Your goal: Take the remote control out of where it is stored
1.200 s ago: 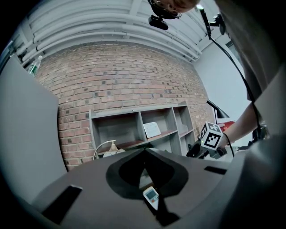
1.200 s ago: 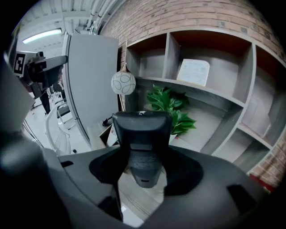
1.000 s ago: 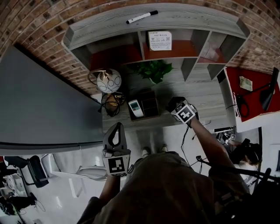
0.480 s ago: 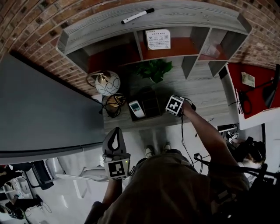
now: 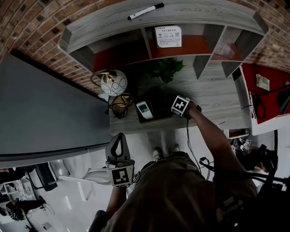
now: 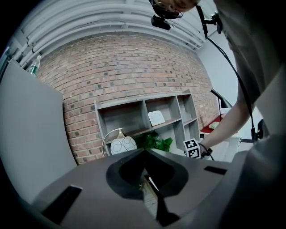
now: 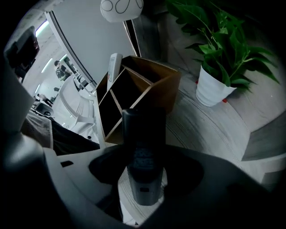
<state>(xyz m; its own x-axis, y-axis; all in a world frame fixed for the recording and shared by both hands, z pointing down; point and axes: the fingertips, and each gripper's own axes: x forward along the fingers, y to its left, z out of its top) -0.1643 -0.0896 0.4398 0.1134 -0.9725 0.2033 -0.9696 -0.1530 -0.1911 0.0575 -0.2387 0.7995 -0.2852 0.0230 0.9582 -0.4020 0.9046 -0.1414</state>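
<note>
Your right gripper [image 7: 144,154] is clamped on a dark slim remote control [image 7: 144,134]. The jaws stand wide on its two long sides, and it runs lengthwise out between them, buttons facing the camera. The gripper points steeply down, so the remote hangs over the grey wood-grain desk top [image 7: 201,129], just in front of the brown wooden divided box [image 7: 134,96] and outside its compartments. From the right gripper view you cannot tell whether its far end touches the desk.

A white remote control [image 7: 113,67] stands upright in the far corner compartment of that box. To the right of the box, a leafy green plant in a white pot [image 7: 213,85] sits on the desk.

Your left gripper [image 6: 145,154] is well back from the desk, over the pale floor, pointing roughly level toward the shelves. Its jaws meet at the tips with nothing between them.

Behind the desk top rises a grey open shelf unit [image 5: 199,68] against a red brick wall [image 5: 27,22]. A black and white marker pen [image 5: 146,11] lies on the top shelf. A round white lamp with circle outlines [image 5: 113,83] stands left of the box.
</note>
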